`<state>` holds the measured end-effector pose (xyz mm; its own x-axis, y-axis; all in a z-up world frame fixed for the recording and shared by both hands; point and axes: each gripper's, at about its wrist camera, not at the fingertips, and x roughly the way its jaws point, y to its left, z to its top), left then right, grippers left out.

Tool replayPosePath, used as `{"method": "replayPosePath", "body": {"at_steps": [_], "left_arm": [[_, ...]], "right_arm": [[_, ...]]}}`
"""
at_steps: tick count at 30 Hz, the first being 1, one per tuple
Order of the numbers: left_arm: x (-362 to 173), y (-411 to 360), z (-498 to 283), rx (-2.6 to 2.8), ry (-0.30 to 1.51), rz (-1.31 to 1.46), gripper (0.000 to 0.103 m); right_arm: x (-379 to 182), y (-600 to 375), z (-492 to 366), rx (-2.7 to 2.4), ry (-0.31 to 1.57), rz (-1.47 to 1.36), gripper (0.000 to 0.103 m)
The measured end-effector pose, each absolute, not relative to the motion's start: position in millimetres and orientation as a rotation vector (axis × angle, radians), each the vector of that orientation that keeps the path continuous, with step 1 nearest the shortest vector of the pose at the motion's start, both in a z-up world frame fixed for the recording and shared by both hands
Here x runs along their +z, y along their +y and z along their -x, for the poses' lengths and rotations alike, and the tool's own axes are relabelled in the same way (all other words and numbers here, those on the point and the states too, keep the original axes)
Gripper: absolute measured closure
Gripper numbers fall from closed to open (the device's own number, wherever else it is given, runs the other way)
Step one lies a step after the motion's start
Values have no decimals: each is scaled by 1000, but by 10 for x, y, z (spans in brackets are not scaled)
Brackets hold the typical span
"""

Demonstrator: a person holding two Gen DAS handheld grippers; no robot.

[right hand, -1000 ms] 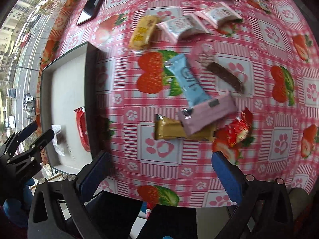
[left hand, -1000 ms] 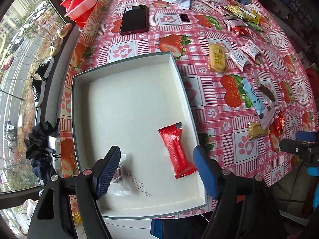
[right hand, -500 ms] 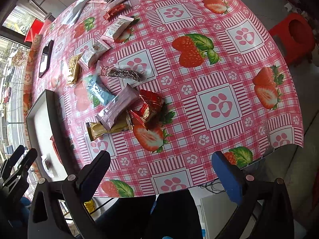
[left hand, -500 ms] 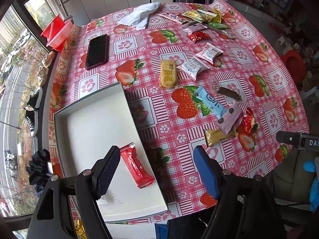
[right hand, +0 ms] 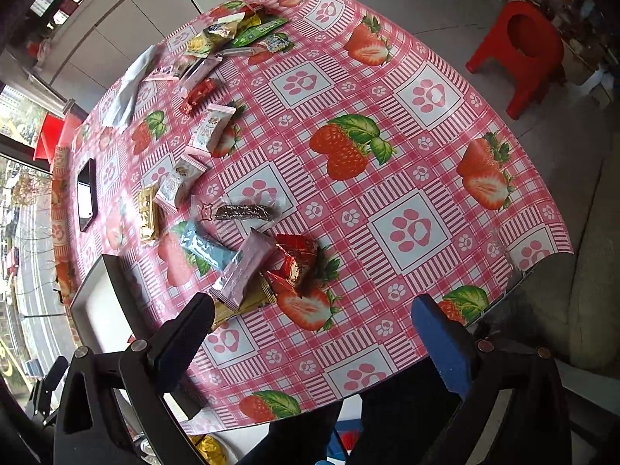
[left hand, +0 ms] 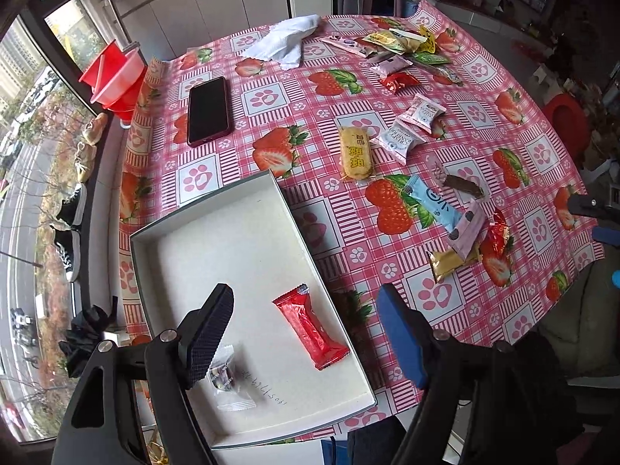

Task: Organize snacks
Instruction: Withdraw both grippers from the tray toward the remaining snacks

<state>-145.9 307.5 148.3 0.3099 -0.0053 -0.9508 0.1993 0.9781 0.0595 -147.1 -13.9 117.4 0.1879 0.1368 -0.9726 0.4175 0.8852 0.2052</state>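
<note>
Two snacks lie in the tray (left hand: 217, 232) below my left gripper (left hand: 306, 333): a red bar (left hand: 310, 327) near the right wall and a clear-wrapped candy (left hand: 224, 378) by the near corner, partly behind my left finger. That gripper hangs over the tray with its jaws apart and nothing between them. My right gripper (right hand: 310, 341) hovers above the counter's (right hand: 418, 89) near edge, jaws also wide apart and empty.

Just ahead of it sits a small heap: a pink pack (right hand: 246, 267) lying across a gold pack (right hand: 242, 304), a blue pack (right hand: 205, 250) touching the pink one, and a red foil snack (right hand: 294, 261) beside them. Farther off lie a dark bar in clear wrap (right hand: 242, 211), two white packs (right hand: 180, 182), a yellow cake (left hand: 354, 153), and more snacks at the far edge. A phone (left hand: 207, 110) and a white cloth (left hand: 285, 40) also rest on the counter, well apart from the tray.
</note>
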Motion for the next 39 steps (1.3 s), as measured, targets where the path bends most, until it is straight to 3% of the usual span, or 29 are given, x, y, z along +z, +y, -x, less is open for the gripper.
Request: {"method": "replayPosePath", "body": {"at_steps": [20, 39], "left_arm": [[1477, 2914, 1514, -162, 1239, -173, 23], [1269, 3067, 1612, -73, 1296, -96, 23]], "right_arm": [[910, -83, 1697, -211, 1429, -557, 1], [827, 42, 1515, -158, 1477, -455, 1]]}}
